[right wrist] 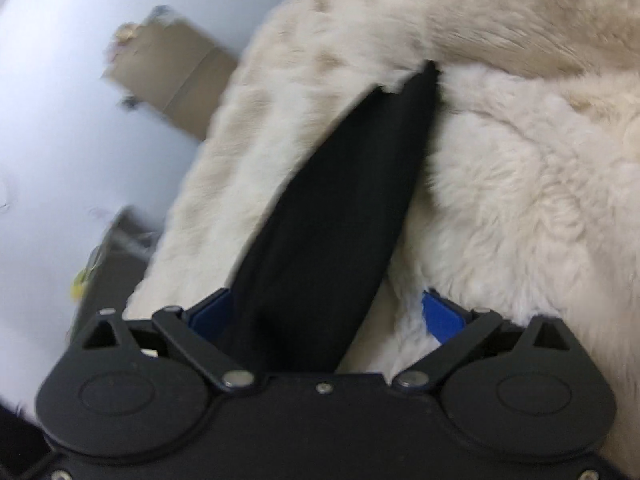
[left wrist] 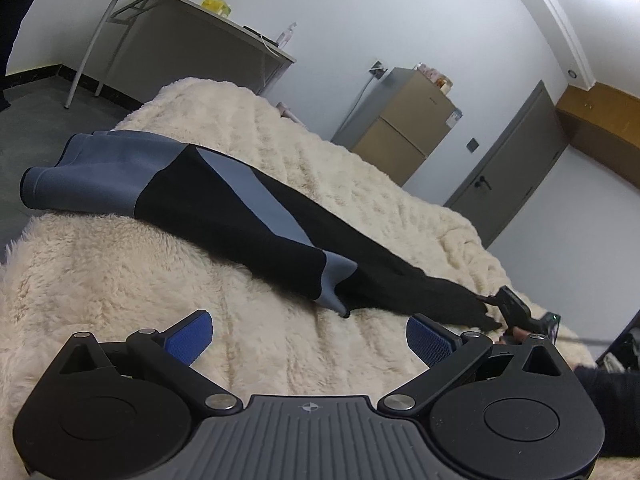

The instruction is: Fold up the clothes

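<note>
Spread left gripper (left wrist: 308, 338) (no legible writing)

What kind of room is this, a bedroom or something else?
Probably a bedroom-like room set up in an office or lab. A fluffy cream blanket covers a bed with a black and blue garment on it, but a folding table, a cabinet and a grey door look institutional.

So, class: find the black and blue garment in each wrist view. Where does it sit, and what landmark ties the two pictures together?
Left wrist: the garment stretches from left of centre down to lower right.
Right wrist: its black end runs up the centre between open fingers.
Shared landmark: the cream fluffy blanket.
</note>
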`<state>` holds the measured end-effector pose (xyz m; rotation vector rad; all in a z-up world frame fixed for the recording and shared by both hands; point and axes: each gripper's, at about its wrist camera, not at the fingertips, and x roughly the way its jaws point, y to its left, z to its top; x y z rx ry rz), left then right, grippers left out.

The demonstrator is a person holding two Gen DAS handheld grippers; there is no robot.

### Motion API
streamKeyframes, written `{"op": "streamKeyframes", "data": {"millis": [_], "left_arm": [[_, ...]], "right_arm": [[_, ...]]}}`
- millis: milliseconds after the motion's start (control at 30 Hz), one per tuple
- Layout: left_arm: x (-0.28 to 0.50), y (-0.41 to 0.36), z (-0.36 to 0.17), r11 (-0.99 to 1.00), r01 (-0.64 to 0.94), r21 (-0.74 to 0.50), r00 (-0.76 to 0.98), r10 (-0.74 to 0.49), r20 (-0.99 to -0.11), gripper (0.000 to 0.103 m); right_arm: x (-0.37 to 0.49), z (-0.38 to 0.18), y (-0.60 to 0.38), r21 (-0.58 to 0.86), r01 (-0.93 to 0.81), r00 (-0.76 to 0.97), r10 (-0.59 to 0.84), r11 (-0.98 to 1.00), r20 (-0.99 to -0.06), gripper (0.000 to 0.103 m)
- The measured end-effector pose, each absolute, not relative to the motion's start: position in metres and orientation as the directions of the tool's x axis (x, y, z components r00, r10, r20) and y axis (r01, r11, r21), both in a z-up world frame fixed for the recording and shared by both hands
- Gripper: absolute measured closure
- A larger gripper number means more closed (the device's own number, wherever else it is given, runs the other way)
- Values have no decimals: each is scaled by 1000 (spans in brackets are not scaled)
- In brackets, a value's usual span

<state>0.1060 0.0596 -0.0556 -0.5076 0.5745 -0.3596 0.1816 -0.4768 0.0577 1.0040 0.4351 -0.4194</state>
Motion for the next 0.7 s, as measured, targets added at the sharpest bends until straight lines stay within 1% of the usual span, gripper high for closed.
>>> {"op": "streamKeyframes", "data": {"millis": [67,100,167,200,233,267,333,467,500,600,700], "left_arm": [[107,59,-57,822,181,-541,780,-455,-431,1],[107,58,-58,822,181,-540,778,-456,-432,1],[108,58,-58,822,182,-540,777,-457,-434,1],[108,58,-58,823,183,-538,779,-456,-431,1],[108,57,-58,823,185,-537,781,-455,-428,1],[108,58,-58,824,187,-535,785,-453,-423,1],[106,58,-56,823,191,-534,794,-450,-408,1],[102,60,-52,812,213,-543,807,-459,-371,1],[101,60,-52,811,219,-543,807,-463,-367,1],[101,57,-49,812,234,-535,804,-471,-363,1],[99,54,-45,814,256,-522,801,-480,-356,1]], "right_arm": [[189,55,-485,743,503,861,-180,441,-476,0],[190,53,-490,764,488,872,-190,422,-452,2],[197,46,-507,797,489,872,-155,354,-465,38],[201,44,-514,801,497,866,-132,333,-482,89],[204,46,-520,789,509,856,-101,345,-508,96],[206,50,-523,777,511,849,-76,367,-522,96],[204,72,-527,749,463,867,-68,473,-493,96],[195,118,-528,697,401,896,-96,594,-434,96],[189,134,-529,684,381,908,-112,622,-403,97],[155,194,-536,677,326,944,-193,660,-267,97],[133,239,-541,560,350,937,-269,751,-225,96]]}}
